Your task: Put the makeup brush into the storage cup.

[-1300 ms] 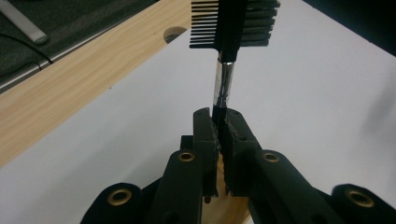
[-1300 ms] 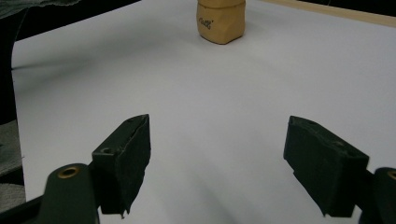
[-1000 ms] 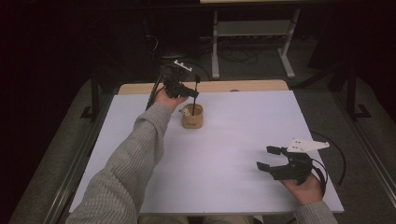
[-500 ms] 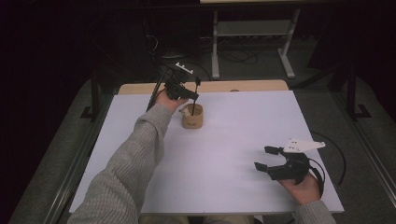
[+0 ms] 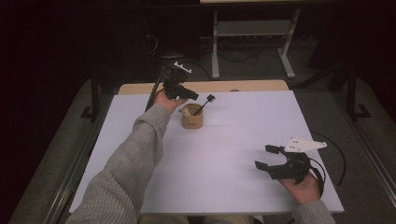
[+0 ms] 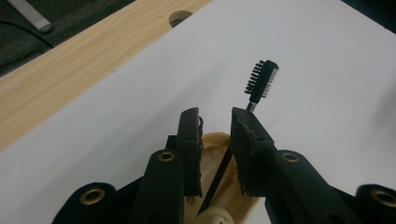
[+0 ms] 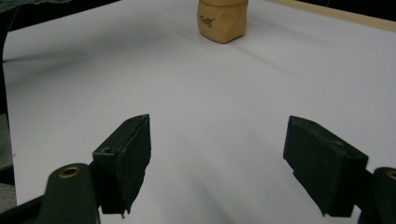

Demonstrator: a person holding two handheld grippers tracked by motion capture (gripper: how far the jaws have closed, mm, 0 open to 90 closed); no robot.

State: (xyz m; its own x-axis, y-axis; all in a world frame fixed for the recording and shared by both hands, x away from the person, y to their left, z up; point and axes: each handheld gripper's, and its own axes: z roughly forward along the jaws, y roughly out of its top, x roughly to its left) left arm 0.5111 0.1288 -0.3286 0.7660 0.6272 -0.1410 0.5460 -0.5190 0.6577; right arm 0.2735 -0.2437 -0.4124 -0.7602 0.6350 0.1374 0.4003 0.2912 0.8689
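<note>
1. Since a moment ago, the left hand-held gripper (image 5: 189,94) has just been opening its jaws, and the small black brush (image 5: 210,98) it was pinching upright now leans away to the right, its bristled head out past the cup's rim.
2. From the left gripper view, the brush's thin black handle (image 6: 219,179) runs up through the gap between the two pads, with daylight on both sides, so the jaws are slightly parted and no longer press on it.
3. That brush stands with its lower end inside the tan wooden cup (image 5: 192,117), which sits on the white desk (image 5: 233,140) toward the far side, just below the left hand-held gripper.
4. Something pale lies in the cup beside the handle; I cannot tell what it is.
5. Over at the near right corner, the right hand-held gripper (image 5: 267,157) hovers low above the desk, jaws spread wide with nothing between them.
6. Its own view looks across bare white surface to the cup (image 7: 222,19), well apart.
</note>
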